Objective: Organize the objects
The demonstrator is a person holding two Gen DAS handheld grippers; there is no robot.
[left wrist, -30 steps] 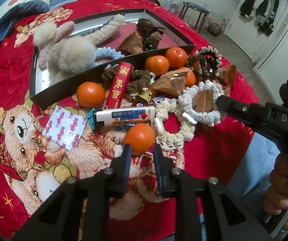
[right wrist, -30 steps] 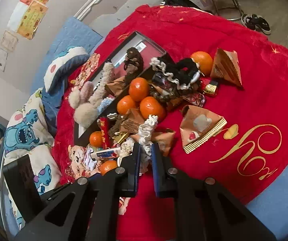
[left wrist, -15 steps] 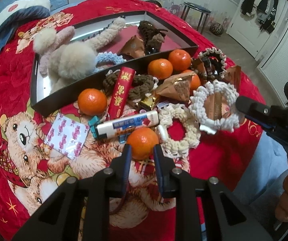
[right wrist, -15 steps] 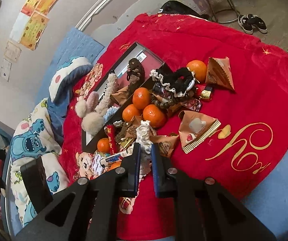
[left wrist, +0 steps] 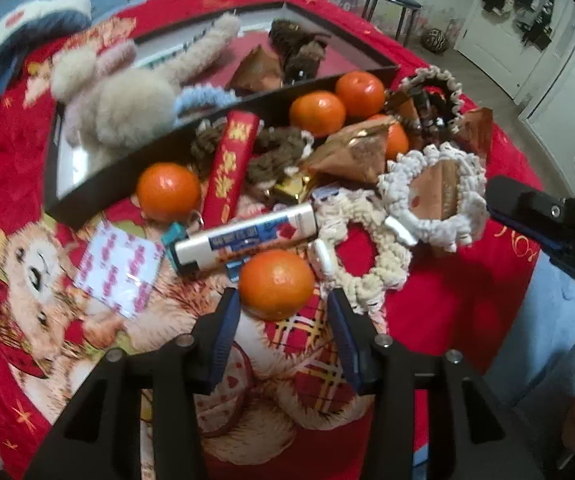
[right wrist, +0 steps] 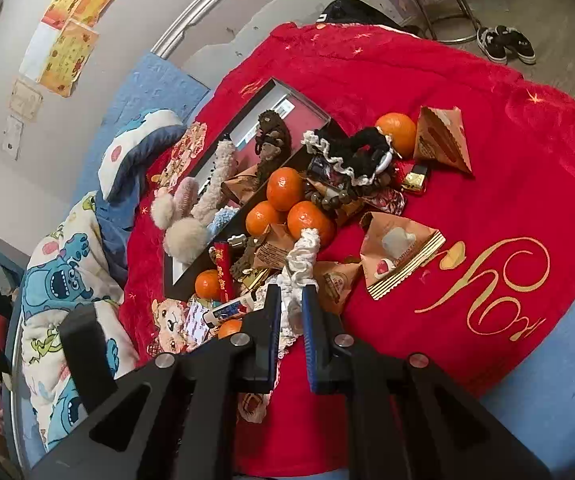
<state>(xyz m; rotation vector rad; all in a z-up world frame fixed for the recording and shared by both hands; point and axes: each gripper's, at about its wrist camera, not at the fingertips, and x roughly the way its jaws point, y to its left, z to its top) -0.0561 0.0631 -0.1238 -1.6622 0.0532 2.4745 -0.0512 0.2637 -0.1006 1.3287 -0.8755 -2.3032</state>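
Straddling a tangerine (left wrist: pixel 276 284), left tongs (left wrist: pixel 283 312) gape; right tongs (right wrist: pixel 290 312) pinch a white scrunchie (right wrist: pixel 301 258).

The left tool (left wrist: pixel 283 312) is hovering with its jaws spread wide apart. The right tool (right wrist: pixel 290 300) is reaching forward, its jaws pinching together with only a narrow gap.

Both tongs are matte black plastic. The left tongs (left wrist: pixel 283 304) have flat fingers (left wrist: pixel 223 332) lined with dark blue pads and round silver screws on angular arms with cut-out openings. The right tongs (right wrist: pixel 290 300) match: blue-edged pads, silver screws, the same triangular cut-outs.
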